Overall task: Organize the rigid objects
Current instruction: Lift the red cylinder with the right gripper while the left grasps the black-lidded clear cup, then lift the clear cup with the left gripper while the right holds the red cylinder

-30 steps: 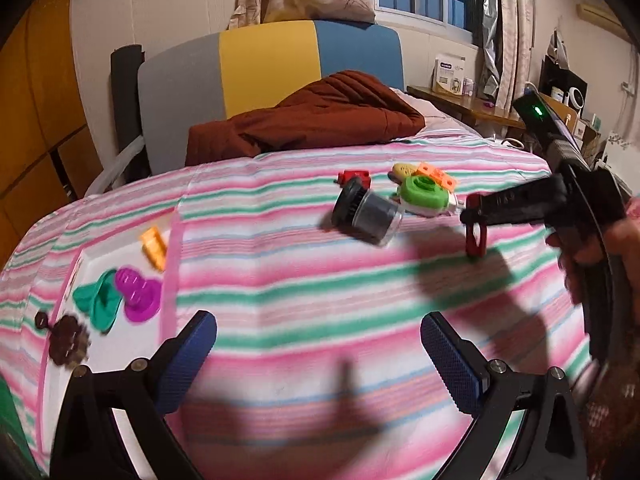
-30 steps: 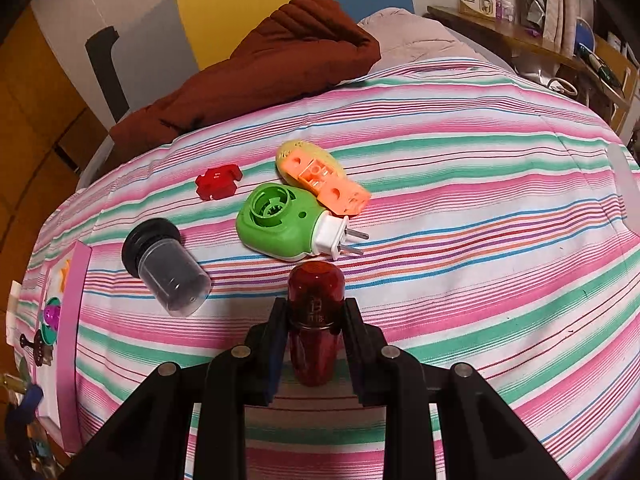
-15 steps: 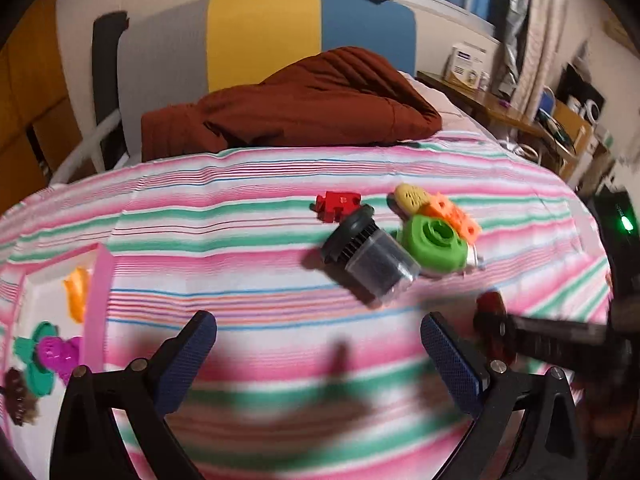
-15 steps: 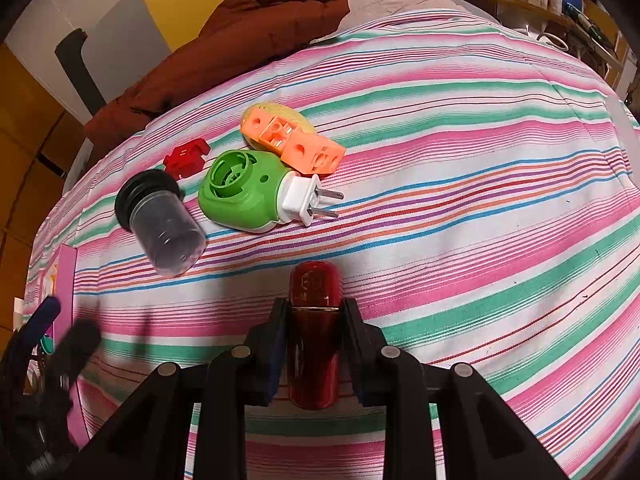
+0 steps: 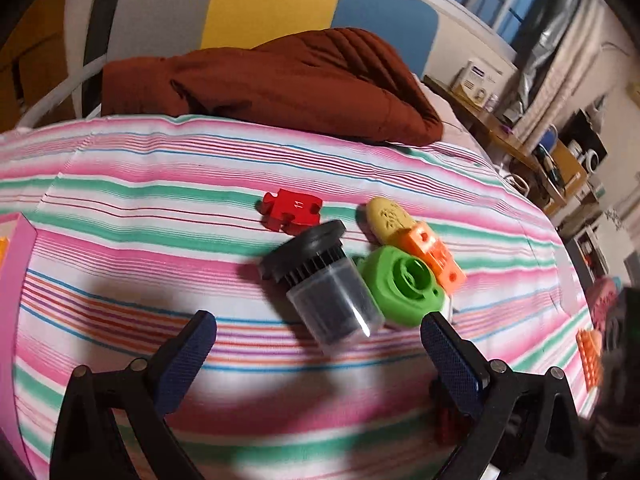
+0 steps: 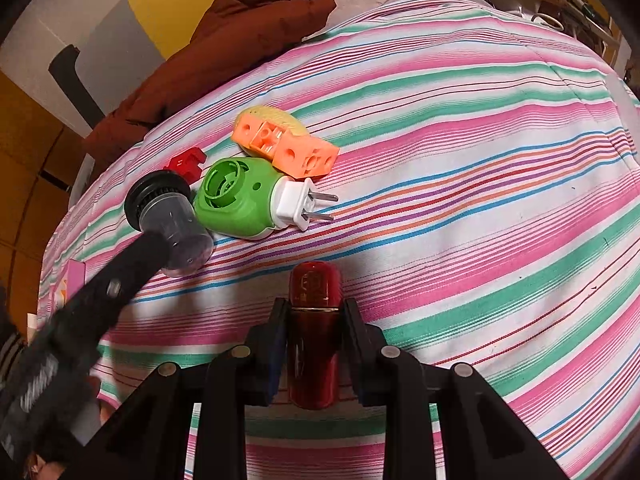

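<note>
A clear jar with a black ribbed cap (image 5: pixel 328 292) lies on its side on the striped bedspread, just ahead of my left gripper (image 5: pixel 316 340), which stands open around its near end without touching it. Beside the jar lie a green plug-in device (image 5: pixel 404 284), an orange block (image 5: pixel 436 254), a yellow oval piece (image 5: pixel 386 218) and a red puzzle piece (image 5: pixel 292 210). My right gripper (image 6: pixel 314 312) is shut on a dark red cylinder (image 6: pixel 314 292), held low over the bedspread in front of the green device (image 6: pixel 240 204). One of the left fingers (image 6: pixel 120 276) reaches the jar (image 6: pixel 172 220).
A brown quilted blanket (image 5: pixel 280 84) is heaped at the head of the bed before a yellow and blue headboard. A pink-rimmed tray (image 5: pixel 16 264) shows at the left edge. A cluttered desk (image 5: pixel 520 148) stands on the right. Bare bedspread stretches right of the cylinder.
My left gripper has swung right from the tray to the jar and now frames it, still open. The right gripper keeps its grip on the red cylinder and has sunk slightly.
</note>
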Demonstrator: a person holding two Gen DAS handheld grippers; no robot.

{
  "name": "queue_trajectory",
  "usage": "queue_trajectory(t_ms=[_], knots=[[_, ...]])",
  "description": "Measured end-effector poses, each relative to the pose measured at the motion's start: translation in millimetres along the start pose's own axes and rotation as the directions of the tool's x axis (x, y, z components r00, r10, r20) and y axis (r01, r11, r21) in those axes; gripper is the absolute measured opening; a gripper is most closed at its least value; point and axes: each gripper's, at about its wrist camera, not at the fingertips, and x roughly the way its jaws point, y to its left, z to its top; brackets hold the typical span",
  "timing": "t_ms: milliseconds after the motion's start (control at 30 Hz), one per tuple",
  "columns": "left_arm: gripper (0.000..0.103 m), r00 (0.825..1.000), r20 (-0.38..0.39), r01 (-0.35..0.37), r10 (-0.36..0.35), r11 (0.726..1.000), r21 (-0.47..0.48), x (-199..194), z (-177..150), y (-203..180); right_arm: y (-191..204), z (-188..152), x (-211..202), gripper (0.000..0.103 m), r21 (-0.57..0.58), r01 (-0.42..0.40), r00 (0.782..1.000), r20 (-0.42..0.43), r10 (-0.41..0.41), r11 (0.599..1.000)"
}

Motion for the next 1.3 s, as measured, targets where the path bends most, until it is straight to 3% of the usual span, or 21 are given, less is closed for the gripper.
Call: queue_trajectory(t_ms=[100, 167, 200, 267, 333, 867, 1300], knots=[[0.092, 0.999, -0.021, 0.027, -0.028, 0.999, -0.029, 11, 3, 6, -1, 1, 0, 0.026, 0.007, -0.005, 1.000, -0.001, 0.005, 1.000], [0.072, 0.997, -0.057, 0.047, -0.048, 0.998, -0.029, 20, 1, 9, -2, 1, 0, 0.026, 0.012, -0.009, 1.000, -0.002, 0.009, 1.000], [0.070, 0.998, -0.044, 0.040, -0.040, 0.999, -0.009, 18, -1, 9, -2, 1, 0, 0.026, 0.013, -0.009, 1.000, -0.002, 0.009, 1.000], [0.053, 0.999, -0.039, 0.026, -0.024, 0.999, 0.047, 17, -4, 7, -1, 1, 1, 0.026, 0.011, -0.008, 1.000, -0.002, 0.008, 1.000], [0.043, 0.999, -0.040, 0.012, -0.008, 0.994, 0.106, 15, -7, 6, -2, 1, 0, 0.026, 0.009, -0.006, 1.000, -0.001, 0.006, 1.000], [0.043, 1.000, 0.001, -0.023, 0.024, 0.977, 0.213, -53, -45, 33, -2, -4, -4, 0.026, -0.017, 0.009, 1.000, 0.007, -0.009, 1.000], [0.044, 0.998, 0.056, -0.051, 0.037, 0.961, 0.270, -67, -38, 27, 1, -4, -2, 0.026, -0.029, 0.020, 1.000, 0.008, -0.020, 0.999]])
